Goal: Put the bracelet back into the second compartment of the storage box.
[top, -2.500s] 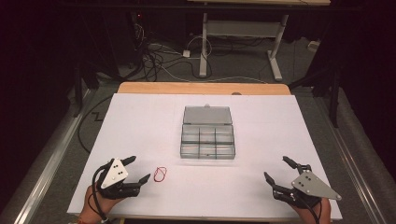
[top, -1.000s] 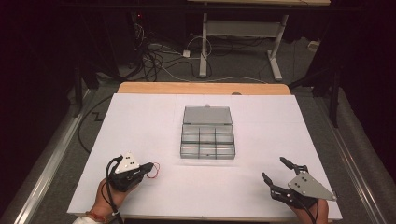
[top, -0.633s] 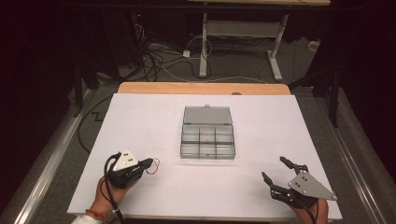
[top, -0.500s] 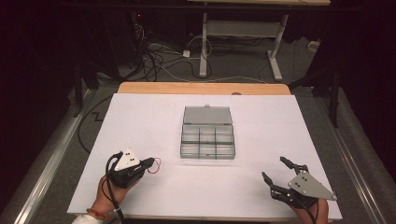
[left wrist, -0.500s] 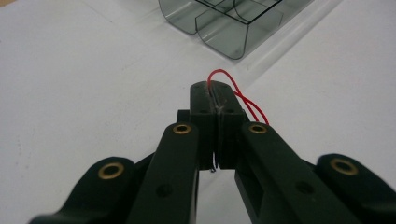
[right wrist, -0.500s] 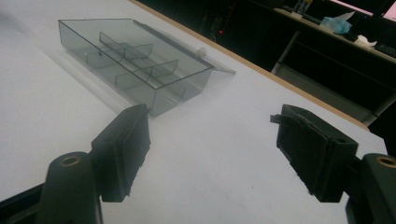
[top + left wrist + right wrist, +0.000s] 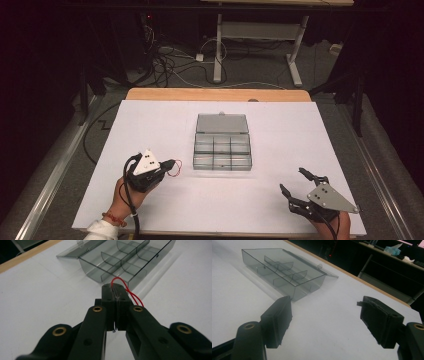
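Lifted red band (image 7: 130, 291), thin loop

The room is dark, with light falling mainly on the white tabletop (image 7: 150, 125), whose far edge shows a strip of pale wood (image 7: 215, 94). Beyond that far edge the floor (image 7: 250, 75) is grey, strewn with a tangle of black and white cables (image 7: 170, 62). A light-framed desk (image 7: 260, 35) stands farther back on two legs with flat feet. Metal rails (image 7: 55, 170) run along the tabletop's left and right edges. In the right gripper view, a dark shelf (image 7: 387, 255) carries a crumpled pale-blue thing.
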Tool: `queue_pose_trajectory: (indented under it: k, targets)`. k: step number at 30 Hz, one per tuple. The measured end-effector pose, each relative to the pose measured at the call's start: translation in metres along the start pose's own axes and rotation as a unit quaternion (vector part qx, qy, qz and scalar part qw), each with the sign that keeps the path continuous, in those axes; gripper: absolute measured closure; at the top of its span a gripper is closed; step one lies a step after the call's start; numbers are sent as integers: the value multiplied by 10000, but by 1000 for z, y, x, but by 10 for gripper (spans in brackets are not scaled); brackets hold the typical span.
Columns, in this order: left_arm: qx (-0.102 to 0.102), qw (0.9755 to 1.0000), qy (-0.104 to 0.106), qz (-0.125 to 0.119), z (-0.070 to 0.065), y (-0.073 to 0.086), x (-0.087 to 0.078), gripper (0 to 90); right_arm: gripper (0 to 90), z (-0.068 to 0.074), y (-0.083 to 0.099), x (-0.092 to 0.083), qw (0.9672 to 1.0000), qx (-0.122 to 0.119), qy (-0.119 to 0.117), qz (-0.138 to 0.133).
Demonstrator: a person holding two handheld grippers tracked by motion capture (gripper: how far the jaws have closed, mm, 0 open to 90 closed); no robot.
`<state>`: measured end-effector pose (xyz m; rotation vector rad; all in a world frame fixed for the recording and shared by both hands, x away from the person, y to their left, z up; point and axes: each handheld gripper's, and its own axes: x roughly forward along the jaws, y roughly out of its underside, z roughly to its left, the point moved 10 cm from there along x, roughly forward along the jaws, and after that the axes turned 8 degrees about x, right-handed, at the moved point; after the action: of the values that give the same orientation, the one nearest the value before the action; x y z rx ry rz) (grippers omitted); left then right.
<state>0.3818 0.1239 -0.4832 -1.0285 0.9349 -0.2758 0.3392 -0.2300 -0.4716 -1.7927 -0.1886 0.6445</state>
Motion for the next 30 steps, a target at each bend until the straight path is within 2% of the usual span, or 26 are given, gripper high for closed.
queue_pose_trajectory:
  k: [6, 16, 19, 21, 25, 30]
  targets:
    - [31, 9997, 89, -211, -1, -23, 12, 864, 253, 0, 1, 1, 10000, 30, 7, 11]
    - [219, 9990, 297, -261, -9, -52, 37, 864, 245, 0, 0, 3, 10000, 27, 62, 26]
    - [283, 9981, 507, -193, -12, -61, 49, 863, 241, 1, 0, 4, 10000, 23, 53, 19]
    - [478, 9977, 481, -43, -9, -66, 59, 863, 241, 2, 2, 4, 10000, -1, 26, 51]
    - [416, 9972, 618, 12, -5, -77, 78, 863, 241, 3, 3, 5, 9999, -72, 43, 86]
    - [499, 9964, 662, 198, -1, -86, 103, 863, 241, 0, 4, 4, 10000, -31, 58, 74]
